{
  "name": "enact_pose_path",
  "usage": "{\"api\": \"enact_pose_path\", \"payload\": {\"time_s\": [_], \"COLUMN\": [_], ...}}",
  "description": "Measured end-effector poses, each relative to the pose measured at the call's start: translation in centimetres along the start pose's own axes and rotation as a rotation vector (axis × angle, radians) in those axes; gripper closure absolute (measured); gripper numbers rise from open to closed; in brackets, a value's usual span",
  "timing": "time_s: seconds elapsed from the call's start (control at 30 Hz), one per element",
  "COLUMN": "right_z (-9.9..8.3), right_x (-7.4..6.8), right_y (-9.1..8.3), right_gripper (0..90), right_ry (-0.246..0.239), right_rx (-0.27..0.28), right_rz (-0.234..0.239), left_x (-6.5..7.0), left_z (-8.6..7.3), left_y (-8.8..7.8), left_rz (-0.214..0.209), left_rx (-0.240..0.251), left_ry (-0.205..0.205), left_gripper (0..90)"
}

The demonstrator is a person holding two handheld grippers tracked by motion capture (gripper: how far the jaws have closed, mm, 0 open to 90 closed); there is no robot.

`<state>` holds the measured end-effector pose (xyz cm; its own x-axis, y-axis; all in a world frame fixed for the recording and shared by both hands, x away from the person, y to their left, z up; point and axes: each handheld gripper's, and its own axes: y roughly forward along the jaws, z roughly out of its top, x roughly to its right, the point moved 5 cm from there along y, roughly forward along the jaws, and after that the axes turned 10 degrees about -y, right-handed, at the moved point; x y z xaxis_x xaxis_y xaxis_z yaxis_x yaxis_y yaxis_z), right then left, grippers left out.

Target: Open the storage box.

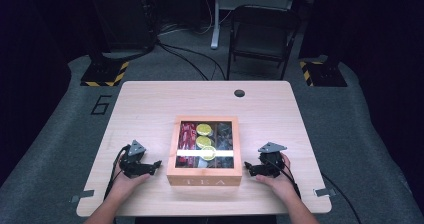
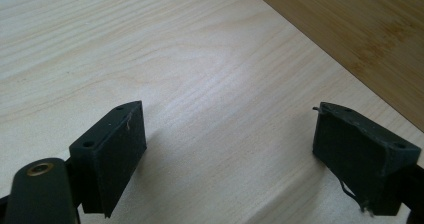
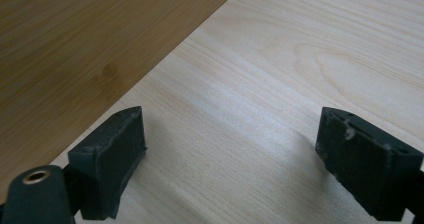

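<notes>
In the left gripper view, two black fingers [image 2: 112, 156] stand spread wide with nothing but pale tabletop [image 2: 200, 84] between them, and the darker wooden side of a tea box [image 2: 360, 29] crosses the upper right corner. In the right gripper view, the fingers [image 3: 112, 154] are likewise spread wide and empty, with the box wall [image 3: 75, 49] across the upper left. From the high view, the left gripper [image 1: 155, 165] rests on the tabletop just beside the box's left side, and the right gripper [image 1: 248, 167] sits just beside its right side, each pointing inward at the box without touching it. The wooden tea box [image 1: 204, 180] sits in the middle of the tabletop, nearer the person, with the letters TEA on its front wall and what appears to be a clear lid, judging by a bright band of glare across it; red packets [image 1: 187, 136] and round yellow-green ones [image 1: 204, 129] show through. The step in hand looks like an approach to the box from both sides. To do it well, both grippers should probably close in evenly and level, meeting the walls at matching heights so the box does not twist or slide.
</notes>
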<state>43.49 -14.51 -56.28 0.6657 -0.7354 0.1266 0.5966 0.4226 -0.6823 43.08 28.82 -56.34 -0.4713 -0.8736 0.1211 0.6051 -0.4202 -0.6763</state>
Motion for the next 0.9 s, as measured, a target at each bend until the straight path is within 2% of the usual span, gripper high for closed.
{"api": "enact_pose_path", "payload": {"time_s": [0.17,0.2,0.27,0.43,0.5,0.63,0.67,0.7,0.73,0.77,0.8,0.83,0.9], "right_z": [0.0,0.0,0.0,-0.1,-0.1,-0.1,0.0,0.0,0.0,0.0,0.1,0.1,0.2], "right_x": [0.0,-0.1,-0.1,0.0,0.0,-0.1,0.1,0.2,0.3,0.3,0.5,0.5,0.6], "right_y": [0.0,0.0,0.0,-0.1,-0.2,-0.4,-0.4,-0.6,-0.6,-0.7,-1.0,-1.1,-1.1], "right_gripper": [11.5,11.5,11.6,12.5,15.1,21.7,25.2,27.7,30.7,33.1,38.2,40.6,41.9], "right_ry": [-0.009,0.008,0.011,-0.009,-0.002,0.011,0.001,-0.007,0.001,0.009,0.015,0.034,0.040], "right_rx": [0.003,0.011,0.010,0.001,0.005,0.003,0.001,-0.007,-0.010,-0.016,-0.034,-0.039,-0.037], "right_rz": [-0.001,-0.006,-0.005,0.000,-0.003,0.005,0.002,0.011,0.013,0.014,0.024,0.026,0.028], "left_x": [0.0,0.0,0.0,0.1,0.1,0.0,-0.1,0.0,-0.1,-0.1,0.0,0.0,0.1], "left_z": [0.0,0.0,0.0,0.0,0.0,0.0,0.0,0.1,0.1,0.1,0.1,0.2,0.3], "left_y": [0.0,0.0,0.0,0.0,0.0,-0.2,-0.4,-0.4,-0.6,-0.7,-0.7,-0.8,-0.8], "left_rz": [0.002,0.004,0.006,0.009,0.014,0.011,0.012,0.014,0.013,0.015,0.016,0.011,0.006], "left_rx": [0.000,0.000,0.003,0.005,0.014,0.000,-0.014,-0.009,-0.033,-0.031,-0.029,-0.050,-0.052], "left_ry": [-0.003,-0.005,-0.012,-0.019,-0.021,-0.012,-0.001,-0.010,-0.001,-0.007,-0.012,-0.010,-0.015], "left_gripper": [13.7,13.9,14.4,14.6,15.0,17.5,19.2,21.7,26.3,29.2,31.2,32.5,33.9]}}
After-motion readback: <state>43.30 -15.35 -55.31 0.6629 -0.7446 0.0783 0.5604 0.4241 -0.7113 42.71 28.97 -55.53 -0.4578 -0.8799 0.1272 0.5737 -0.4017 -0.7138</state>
